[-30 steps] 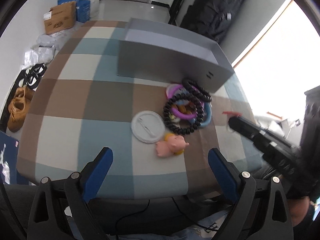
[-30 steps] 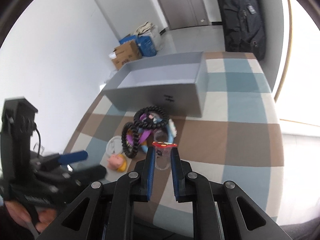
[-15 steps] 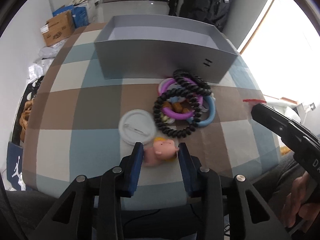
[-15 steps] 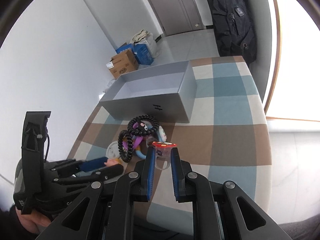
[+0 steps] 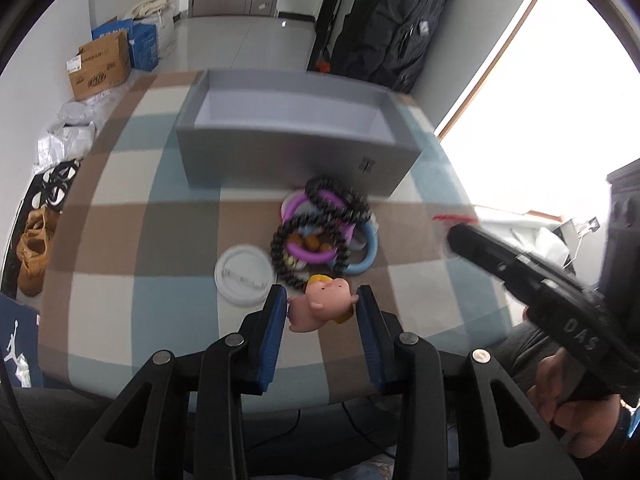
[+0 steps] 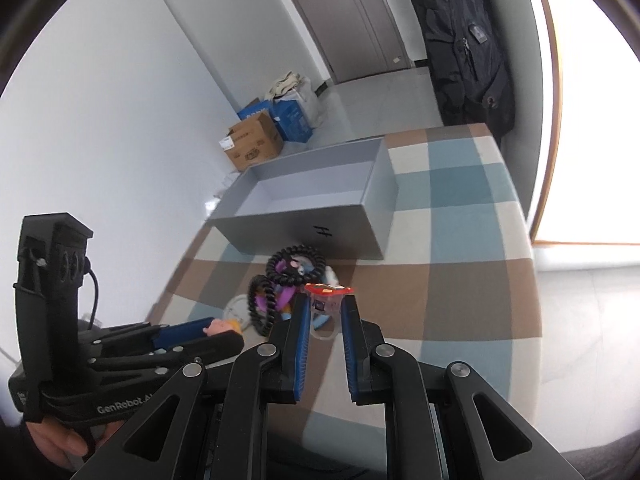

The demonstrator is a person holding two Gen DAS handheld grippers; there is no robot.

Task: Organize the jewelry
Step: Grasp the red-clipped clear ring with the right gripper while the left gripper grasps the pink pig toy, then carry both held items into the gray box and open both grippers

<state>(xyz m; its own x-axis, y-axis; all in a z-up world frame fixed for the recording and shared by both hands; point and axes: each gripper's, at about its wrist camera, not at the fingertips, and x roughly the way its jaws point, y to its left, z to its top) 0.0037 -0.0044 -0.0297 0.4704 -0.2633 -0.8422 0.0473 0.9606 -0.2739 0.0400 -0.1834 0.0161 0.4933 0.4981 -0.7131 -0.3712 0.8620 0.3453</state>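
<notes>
A pink pig charm [image 5: 320,309] with a yellow part hangs just above the checked tablecloth, my left gripper [image 5: 322,299] shut on it from both sides. My right gripper [image 6: 325,301] is shut on a clear ring with a red top [image 6: 327,290], held over the cloth right of the pile. The pile of black bead bracelets and purple and blue rings [image 5: 320,232] lies in front of the open grey box [image 5: 296,156]. Next to the pile lies a white round badge [image 5: 244,274]. In the right wrist view the left gripper [image 6: 216,329] shows at lower left with the pig in it.
The checked table [image 5: 132,240] ends close in front of both grippers. On the floor to the left are cardboard boxes [image 5: 100,66], plastic bags and shoes [image 5: 34,248]. A black coat [image 5: 392,24] hangs behind the box, and a bright window is on the right.
My left gripper closed from wide open onto the pink pig, then lifted it slightly off the cloth. The right gripper kept its hold on the red-topped ring.
</notes>
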